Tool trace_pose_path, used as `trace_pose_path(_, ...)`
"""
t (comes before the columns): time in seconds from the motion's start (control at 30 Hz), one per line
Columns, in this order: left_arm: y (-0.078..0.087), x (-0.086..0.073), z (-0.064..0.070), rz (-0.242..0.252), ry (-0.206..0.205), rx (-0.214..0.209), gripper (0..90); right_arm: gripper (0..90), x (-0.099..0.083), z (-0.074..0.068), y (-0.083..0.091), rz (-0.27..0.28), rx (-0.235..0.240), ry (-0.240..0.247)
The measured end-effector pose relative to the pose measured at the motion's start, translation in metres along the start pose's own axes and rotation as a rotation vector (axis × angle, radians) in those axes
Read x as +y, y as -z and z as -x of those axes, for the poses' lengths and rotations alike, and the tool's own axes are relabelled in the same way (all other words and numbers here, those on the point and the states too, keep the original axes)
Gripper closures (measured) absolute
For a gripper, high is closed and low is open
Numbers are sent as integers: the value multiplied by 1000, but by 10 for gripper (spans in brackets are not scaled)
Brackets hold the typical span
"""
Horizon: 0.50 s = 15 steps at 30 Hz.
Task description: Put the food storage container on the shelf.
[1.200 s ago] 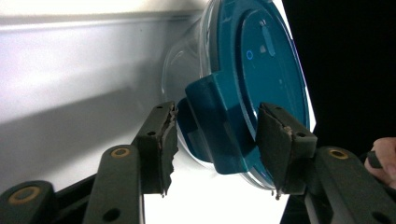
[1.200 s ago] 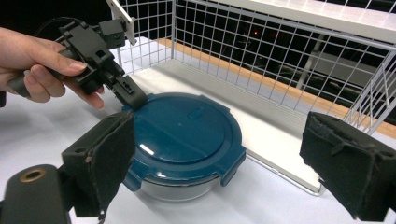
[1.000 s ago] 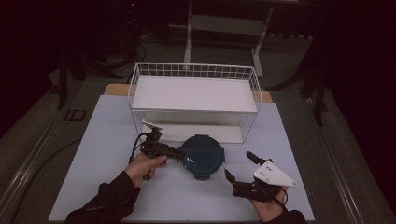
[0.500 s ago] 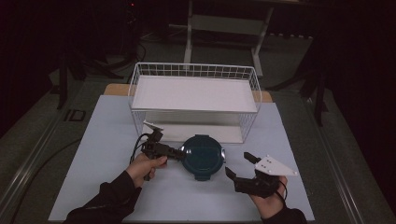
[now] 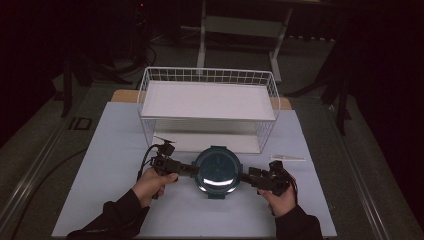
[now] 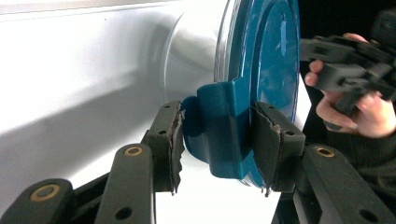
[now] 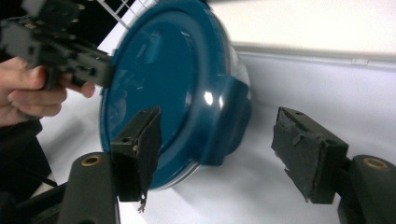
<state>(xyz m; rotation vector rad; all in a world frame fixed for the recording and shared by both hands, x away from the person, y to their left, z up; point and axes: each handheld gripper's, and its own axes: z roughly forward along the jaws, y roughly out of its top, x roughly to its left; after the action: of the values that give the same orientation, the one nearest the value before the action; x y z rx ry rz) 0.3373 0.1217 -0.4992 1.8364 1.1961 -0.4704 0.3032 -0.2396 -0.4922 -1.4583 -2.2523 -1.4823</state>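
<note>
Item: round teal lid (image 5: 217, 169) with a clear glass centre, lying flat on the tabletop (image 5: 115, 150) near its front edge, about midway between the left and right edges, just in front of the white wire basket (image 5: 207, 100).

Left tongs (image 5: 189, 169): reaching in from the lid's left side; in the left gripper view the two padded jaws are closed on the lid's teal side tab (image 6: 219, 135), one pad against each face (pads frayed at the edges).

Right tongs (image 5: 246, 176): reaching in from the lid's right side; in the right gripper view the jaws stand wide, straddling the opposite teal tab (image 7: 229, 121) with a clear gap on the far jaw's side. Whether the near jaw touches the lid cannot be told.

Hands: left hand (image 5: 150, 182) and right hand (image 5: 277, 197), each wrapped round its tool, dark sleeves entering from the front edge.

Also present: a small pale strip (image 5: 287, 158) on the tabletop, right of the lid, beside the basket's front right corner.
</note>
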Motion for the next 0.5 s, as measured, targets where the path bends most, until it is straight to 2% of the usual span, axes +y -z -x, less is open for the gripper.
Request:
trace_pose_path(0.13,2,-3,4,0,-25,5,560,398,-1,7,-7,-27,50,-61)
trace_pose_path(0.17,2,-4,4,1,-27,7,561,441,-1,8,-8,-30,57,-70)
trace_pose_path(0.23,2,-5,6,1,-40,10,563,460,-1,8,-8,-34,59,-71)
trace_pose_path(0.37,2,-6,7,6,-48,11,564,527,-1,9,-8,-48,100,-86)
trace_pose_path(0.5,3,-7,8,7,-64,15,565,534,-2,10,-8,-61,119,-95)
